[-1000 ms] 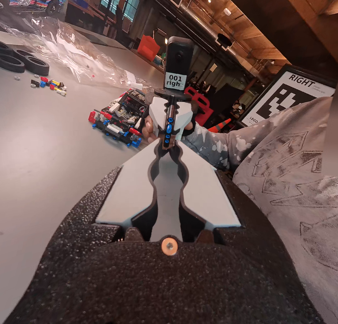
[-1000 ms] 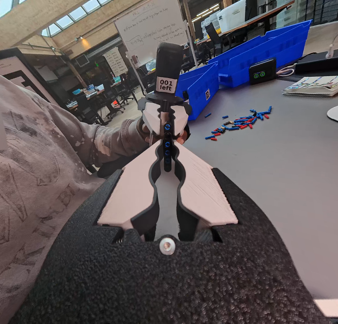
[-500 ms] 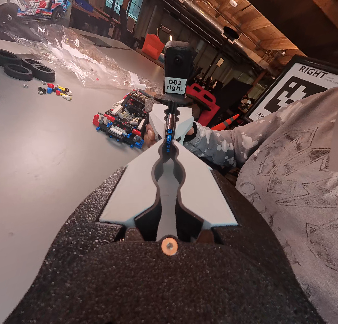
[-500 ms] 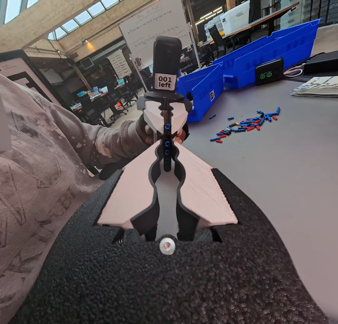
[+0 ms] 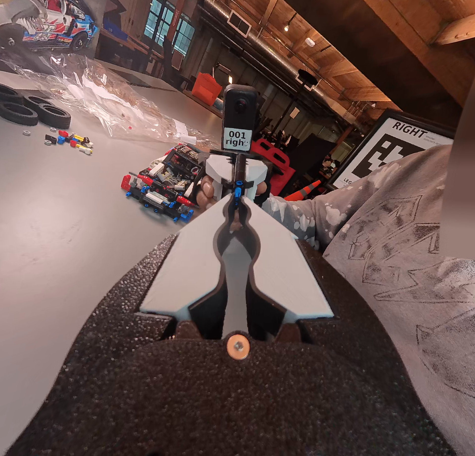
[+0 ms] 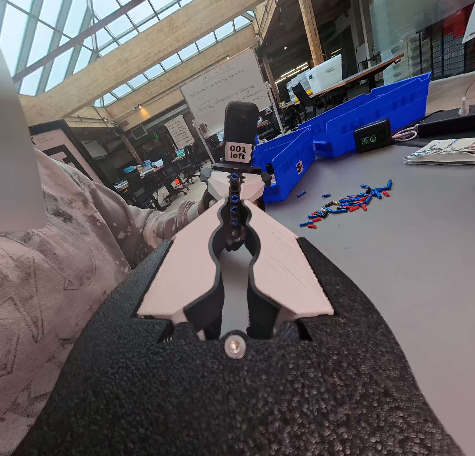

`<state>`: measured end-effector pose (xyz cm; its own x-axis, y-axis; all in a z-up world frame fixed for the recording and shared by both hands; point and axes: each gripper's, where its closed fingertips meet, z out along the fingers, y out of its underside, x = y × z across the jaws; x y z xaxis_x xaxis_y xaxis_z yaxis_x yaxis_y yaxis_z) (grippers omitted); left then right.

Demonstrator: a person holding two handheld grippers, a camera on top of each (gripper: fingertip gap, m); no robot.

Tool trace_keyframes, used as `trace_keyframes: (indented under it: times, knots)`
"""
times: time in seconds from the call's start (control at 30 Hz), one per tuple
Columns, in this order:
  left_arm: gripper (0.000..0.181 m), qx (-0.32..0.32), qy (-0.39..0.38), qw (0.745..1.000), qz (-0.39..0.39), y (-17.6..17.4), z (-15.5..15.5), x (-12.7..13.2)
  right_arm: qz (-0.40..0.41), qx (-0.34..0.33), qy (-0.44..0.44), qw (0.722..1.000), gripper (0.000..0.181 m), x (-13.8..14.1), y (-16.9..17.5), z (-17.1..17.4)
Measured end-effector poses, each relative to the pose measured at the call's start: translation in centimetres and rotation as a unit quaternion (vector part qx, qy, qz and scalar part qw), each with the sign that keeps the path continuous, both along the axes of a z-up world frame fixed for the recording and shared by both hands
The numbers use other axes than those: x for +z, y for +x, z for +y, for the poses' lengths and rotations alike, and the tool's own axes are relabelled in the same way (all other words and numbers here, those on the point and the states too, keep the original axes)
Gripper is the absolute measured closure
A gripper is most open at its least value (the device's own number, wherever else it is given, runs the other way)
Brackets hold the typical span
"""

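Note:
My right gripper (image 6: pixel 234 207) is shut on a black studded beam (image 6: pixel 234 213) with several blue pins in its holes, held upright above the grey table (image 6: pixel 385 263). My left gripper (image 5: pixel 236 202) faces it tip to tip and is shut on the beam's other end, where a blue pin (image 5: pixel 237 192) shows between its tips. The right gripper also shows in the left wrist view (image 5: pixel 237 179), and the left gripper in the right wrist view (image 6: pixel 235 186). A hand (image 5: pixel 205 191) holds each one.
A half-built brick vehicle (image 5: pixel 164 184) sits on the table behind the grippers. Black tyres (image 5: pixel 33 112), small loose parts (image 5: pixel 69 141) and clear plastic bags (image 5: pixel 108 104) lie at far left. A pile of blue and red pins (image 6: pixel 352 204), blue bins (image 6: pixel 359 125) and a booklet (image 6: pixel 442 153) lie to the right. My two grippers' fingertips are within a few centimetres of each other.
The two grippers have come closer together and both views have tilted upward. The beam now sits deeper between the right gripper's fingers, and the left tips have closed in on it.

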<state>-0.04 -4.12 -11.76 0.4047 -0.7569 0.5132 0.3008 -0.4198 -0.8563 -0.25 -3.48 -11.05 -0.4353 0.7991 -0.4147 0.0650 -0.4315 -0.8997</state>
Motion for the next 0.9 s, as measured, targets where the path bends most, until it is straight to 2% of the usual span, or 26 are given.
trace_keyframes:
  times: [0.33, 0.37, 0.4, 0.43, 0.47, 0.5, 0.57, 0.63, 0.67, 0.8, 0.9]
  knots:
    - [0.181, -0.005, -0.006, 0.998, -0.057, 0.0, 0.1, 0.9, 0.030, -0.011, -0.023, 0.999, 0.177, 1.1, 0.1, 0.2]
    - [0.181, 0.002, -0.009, 0.998, -0.056, -0.3, 0.2, 0.7, 0.036, -0.008, -0.030, 0.999, 0.173, 1.2, 0.2, 0.3]
    - [0.181, 0.023, -0.015, 0.997, -0.066, -1.6, 0.5, 0.4, 0.102, -0.033, -0.099, 0.989, 0.177, 3.8, 1.6, 2.6]
    - [0.181, 0.042, -0.019, 0.995, -0.091, -3.3, 0.6, 0.5, 0.136, -0.057, -0.130, 0.980, 0.177, 5.2, 3.4, 5.3]
    - [0.181, 0.051, -0.016, 0.995, -0.088, -3.9, 0.6, 0.4, 0.131, -0.080, -0.100, 0.983, 0.177, 5.0, 4.1, 5.9]
    - [0.181, 0.045, -0.008, 0.997, -0.067, -3.2, 0.5, 0.4, 0.095, -0.071, -0.061, 0.991, 0.176, 3.7, 3.3, 4.3]
    - [0.181, 0.021, -0.006, 0.998, -0.061, -1.1, 0.9, 0.5, 0.070, -0.045, -0.057, 0.995, 0.177, 2.1, 1.6, 1.7]
    - [0.161, -0.006, -0.018, 0.996, -0.087, -0.1, 0.9, 0.8, 0.071, -0.036, -0.062, 0.995, 0.176, 2.4, 1.2, 1.5]
    - [0.160, -0.008, -0.017, 0.995, -0.100, -0.1, 0.9, 1.1, 0.064, -0.043, -0.063, 0.995, 0.176, 2.1, 1.1, 1.9]
    - [0.163, 0.021, -0.011, 0.986, -0.163, -0.4, 1.4, 2.5, 0.062, -0.057, -0.084, 0.993, 0.175, 1.6, 0.6, 2.0]
    - [0.172, 0.039, -0.004, 0.986, -0.161, -0.3, 2.0, 2.7, 0.067, -0.062, -0.092, 0.992, 0.176, 1.8, 0.0, 1.8]
